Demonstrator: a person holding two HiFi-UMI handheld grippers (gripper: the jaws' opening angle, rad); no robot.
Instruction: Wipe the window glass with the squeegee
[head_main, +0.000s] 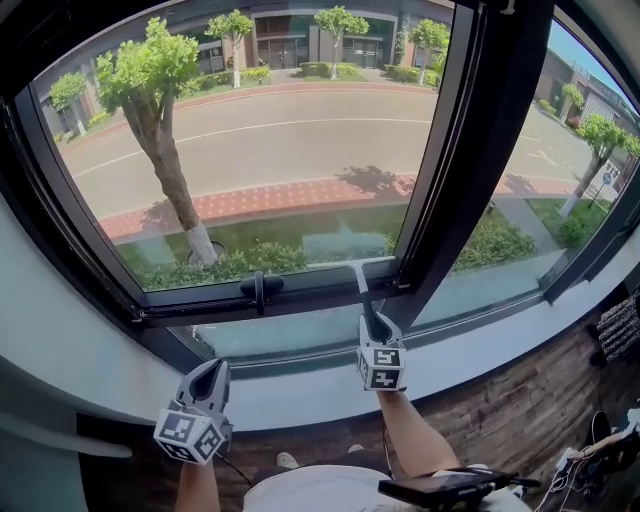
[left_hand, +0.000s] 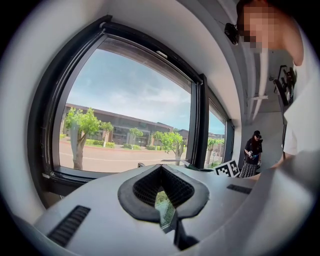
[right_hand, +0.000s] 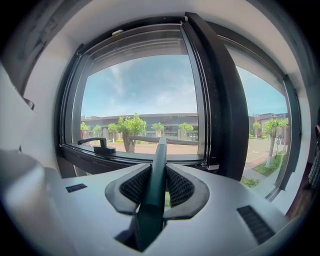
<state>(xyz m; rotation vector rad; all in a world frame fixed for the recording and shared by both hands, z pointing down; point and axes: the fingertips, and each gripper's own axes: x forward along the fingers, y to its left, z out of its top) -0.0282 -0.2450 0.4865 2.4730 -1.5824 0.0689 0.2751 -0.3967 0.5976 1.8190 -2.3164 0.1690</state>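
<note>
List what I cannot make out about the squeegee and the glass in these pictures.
- Whether the squeegee blade touches the window glass: too small in head view, seen only from behind in right gripper view.
- Handle's lower end: hidden inside the right tongs.

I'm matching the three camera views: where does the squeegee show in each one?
Head view: squeegee low centre, rising from the right gripper toward the glass.
Left gripper view: squeegee small, at centre.
Right gripper view: squeegee at centre, clamped between the jaws.
Shared landmark: the dark mullion right of it.
</note>
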